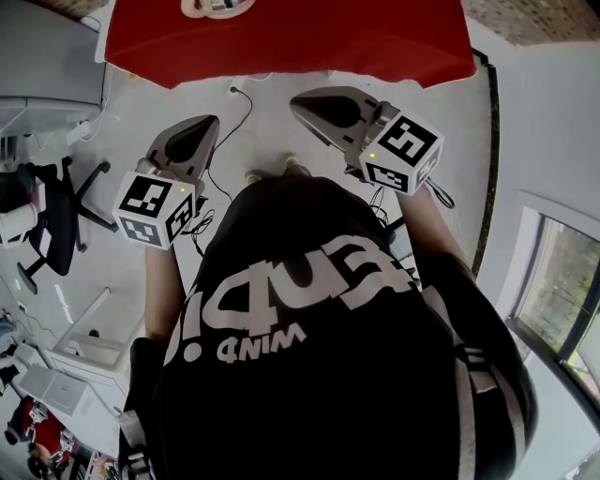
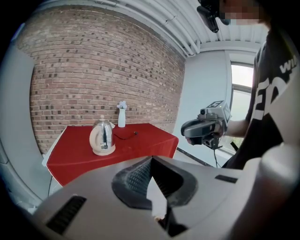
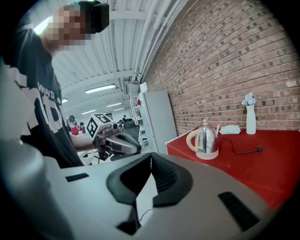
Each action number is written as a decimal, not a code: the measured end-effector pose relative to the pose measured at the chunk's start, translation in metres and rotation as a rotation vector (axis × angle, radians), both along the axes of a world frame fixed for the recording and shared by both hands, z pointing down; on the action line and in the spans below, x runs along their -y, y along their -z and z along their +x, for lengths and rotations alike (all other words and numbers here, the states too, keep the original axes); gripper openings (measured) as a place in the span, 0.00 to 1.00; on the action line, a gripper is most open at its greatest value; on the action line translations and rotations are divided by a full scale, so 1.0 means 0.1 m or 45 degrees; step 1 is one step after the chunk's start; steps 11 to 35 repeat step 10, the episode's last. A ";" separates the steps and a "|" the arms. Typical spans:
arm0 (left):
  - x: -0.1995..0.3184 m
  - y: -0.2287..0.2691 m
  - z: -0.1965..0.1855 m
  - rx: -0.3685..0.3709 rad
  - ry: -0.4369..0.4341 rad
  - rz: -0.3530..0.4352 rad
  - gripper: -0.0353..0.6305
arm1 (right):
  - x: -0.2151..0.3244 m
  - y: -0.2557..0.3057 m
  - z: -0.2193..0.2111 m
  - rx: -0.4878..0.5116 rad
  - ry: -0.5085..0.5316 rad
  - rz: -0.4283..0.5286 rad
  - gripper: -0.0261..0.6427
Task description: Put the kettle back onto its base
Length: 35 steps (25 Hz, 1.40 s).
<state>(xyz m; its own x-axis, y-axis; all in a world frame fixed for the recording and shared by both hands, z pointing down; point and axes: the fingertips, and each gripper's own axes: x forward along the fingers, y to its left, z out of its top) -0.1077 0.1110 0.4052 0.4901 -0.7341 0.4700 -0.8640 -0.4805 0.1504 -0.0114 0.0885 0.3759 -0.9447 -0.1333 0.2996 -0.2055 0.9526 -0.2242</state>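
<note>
A steel kettle with a cream handle stands upright on its cream base on the red table. It also shows in the right gripper view, kettle, and at the top edge of the head view, kettle. A black cord runs from the base across the tablecloth. Both grippers hang in the air well short of the table, over the floor. My left gripper is shut and holds nothing. My right gripper is shut too, with nothing between its pads.
A white vase with flowers and a small white thing stand at the back of the table by the brick wall. A cable lies on the floor before the table. An office chair is at the left, a white cabinet beside the table.
</note>
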 end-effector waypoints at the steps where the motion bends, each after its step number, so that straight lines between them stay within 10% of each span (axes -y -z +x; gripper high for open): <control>1: 0.00 0.00 0.02 0.002 0.000 -0.001 0.06 | -0.01 0.00 0.03 -0.001 0.000 -0.001 0.07; 35: -0.07 0.03 0.15 0.010 0.008 0.007 0.06 | -0.10 0.03 0.17 0.013 0.020 -0.012 0.07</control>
